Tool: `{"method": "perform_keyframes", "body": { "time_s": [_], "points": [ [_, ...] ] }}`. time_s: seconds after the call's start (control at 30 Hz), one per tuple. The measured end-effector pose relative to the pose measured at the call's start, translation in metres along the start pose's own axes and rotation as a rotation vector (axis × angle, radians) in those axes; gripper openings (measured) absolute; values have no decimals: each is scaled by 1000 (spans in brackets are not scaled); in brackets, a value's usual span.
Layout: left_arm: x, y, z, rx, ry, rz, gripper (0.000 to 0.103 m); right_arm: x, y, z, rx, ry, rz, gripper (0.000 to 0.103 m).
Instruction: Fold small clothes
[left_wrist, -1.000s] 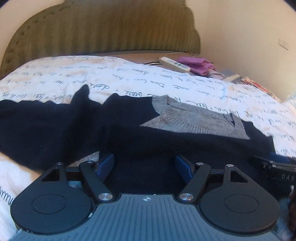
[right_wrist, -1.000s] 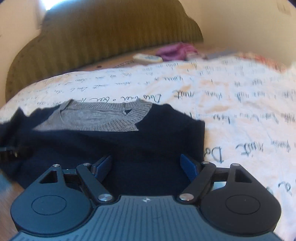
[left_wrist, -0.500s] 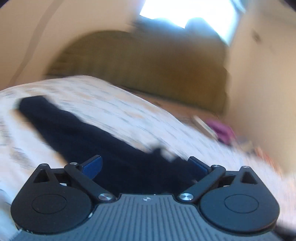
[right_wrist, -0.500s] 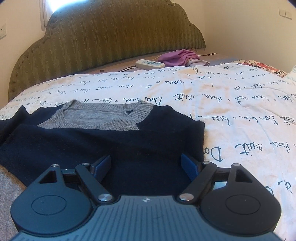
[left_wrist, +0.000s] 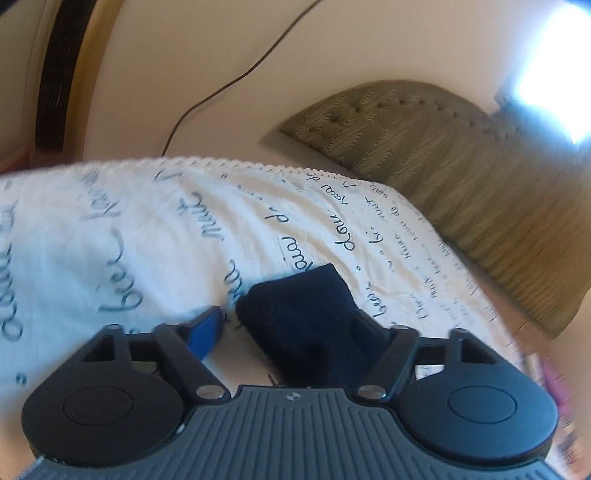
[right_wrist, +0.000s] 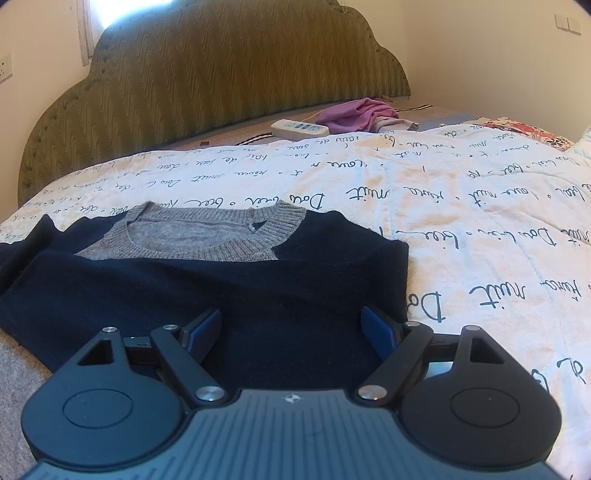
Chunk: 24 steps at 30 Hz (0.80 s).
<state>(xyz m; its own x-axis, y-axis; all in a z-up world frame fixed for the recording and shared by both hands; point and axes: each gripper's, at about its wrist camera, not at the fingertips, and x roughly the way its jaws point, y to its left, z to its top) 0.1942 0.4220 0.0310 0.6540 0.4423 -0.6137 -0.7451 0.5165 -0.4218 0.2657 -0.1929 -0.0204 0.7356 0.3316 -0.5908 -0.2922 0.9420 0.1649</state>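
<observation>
Your left gripper (left_wrist: 284, 328) sits over the end of a dark navy sleeve (left_wrist: 310, 317), which lies on the white quilt (left_wrist: 129, 229) printed with looping black handwriting. Its jaws have just been closing, and the sleeve end is between them. The cloth covers the right-hand finger, while the blue pad (left_wrist: 207, 330) on the other side stands clear of it with a strip of quilt showing between. That view is tilted and slightly blurred, so you cannot tell whether the hidden finger presses on the cloth. Behind the quilt's lace edge in that view is a cream wall with a thin dark cable (left_wrist: 236, 74) running down it, and the olive headboard (left_wrist: 461, 173) off to the right.

Your right gripper (right_wrist: 291, 328) is spread wide and holds nothing. Its two blue pads stand apart over the lower body of the navy sweater (right_wrist: 207, 291), which lies flat on the quilt. The sweater's grey ribbed collar (right_wrist: 207, 236) points away from the gripper, toward the headboard. One sleeve runs off to the left of the sweater's body, out of that view.

Beyond the sweater, at the foot of the headboard, lie a white power strip (right_wrist: 299, 128) and, just beside it, a crumpled purple garment (right_wrist: 354, 114).
</observation>
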Motion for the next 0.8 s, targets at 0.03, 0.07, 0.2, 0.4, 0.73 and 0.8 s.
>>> {"method": "perform_keyframes", "body": {
  "time_s": [0.03, 0.07, 0.2, 0.4, 0.73, 0.8],
  "points": [
    [4, -6, -2, 37, -1, 26, 48, 0, 0, 0, 0, 0, 0, 83],
    [8, -10, -4, 74, -5, 51, 21, 0, 0, 0, 0, 0, 0, 83],
    [2, -24, -7, 112, -38, 39, 7, 0, 0, 0, 4, -1, 3, 83],
    [-71, -85, -35, 230, -152, -184, 6, 0, -3, 1, 25, -6, 19, 83],
    [-158, -198, -244, 635, 49, -535, 7, -2, -8, 0, 58, -16, 39, 83],
    [-153, -202, -279, 694, 117, -528, 8, -2, -8, 0, 64, -18, 43, 83]
  ]
}}
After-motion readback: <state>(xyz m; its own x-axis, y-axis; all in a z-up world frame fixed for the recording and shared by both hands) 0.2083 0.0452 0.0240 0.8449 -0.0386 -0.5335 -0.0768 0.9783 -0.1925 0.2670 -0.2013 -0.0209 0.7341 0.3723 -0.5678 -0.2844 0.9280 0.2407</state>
